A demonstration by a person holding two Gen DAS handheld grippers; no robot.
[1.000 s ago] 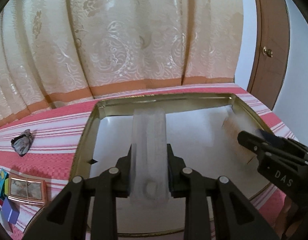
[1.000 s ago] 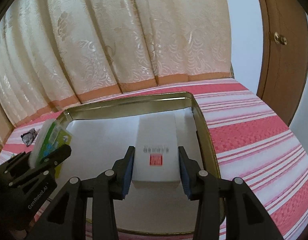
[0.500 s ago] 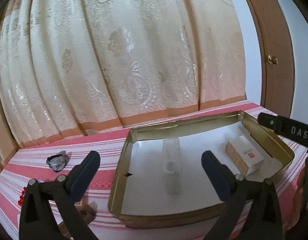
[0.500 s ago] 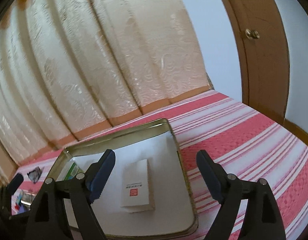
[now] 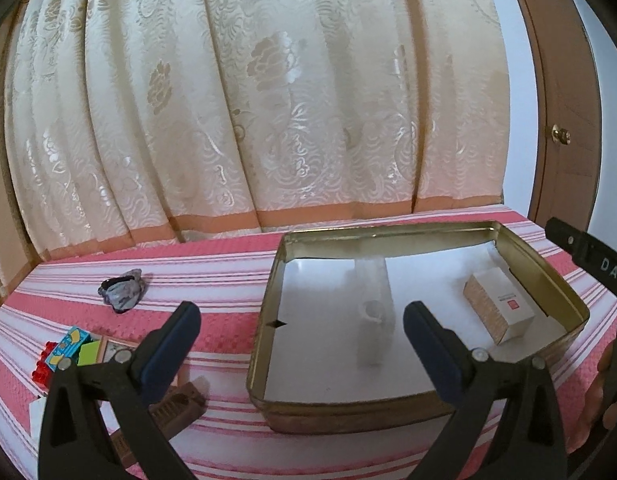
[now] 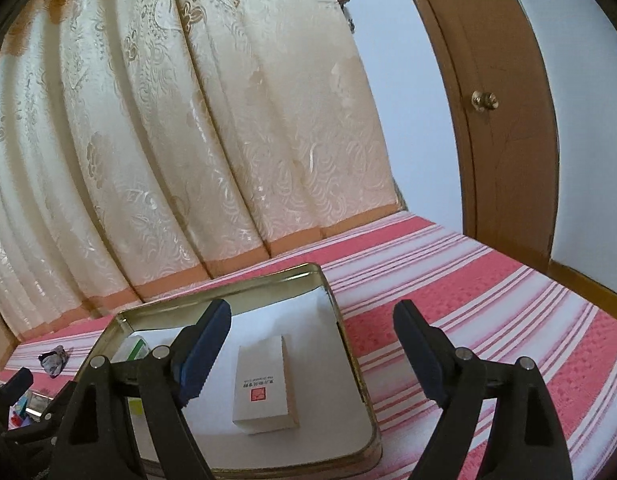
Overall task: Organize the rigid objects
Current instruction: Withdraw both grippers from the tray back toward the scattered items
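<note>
Your left gripper [image 5: 300, 324] stands with its blue-padded jaws spread wide and nothing between them. The translucent frosted plastic case [image 5: 373, 312] lies flat on the white floor of the gold-rimmed rectangular metal tin [image 5: 264, 320], ahead of the gripper and in line with the gap between its fingers, clear of both pads. Your right gripper [image 6: 312, 340] is likewise released and holds nothing; the white rectangular cardboard box with a small red square mark [image 6: 264, 384] lies flat in the same tin, just ahead of the jaws and slightly left of their centre, touching neither finger.

A second ago both sets of pads were pressed against these things: the left on the frosted case, the right on the white box. Since then the jaws have opened and both grippers have drawn back and tipped upward, so the tin now sits lower and farther off in each view.

The frosted case is long and narrow with a round raised feature near its near end. In the left view the box's side looks tan and textured. A green and white packet [image 6: 134, 350] rests near the tin's far left corner in the right view, partly hidden by a finger. The tin sits on a red and white striped cloth [image 6: 488, 288].
</note>
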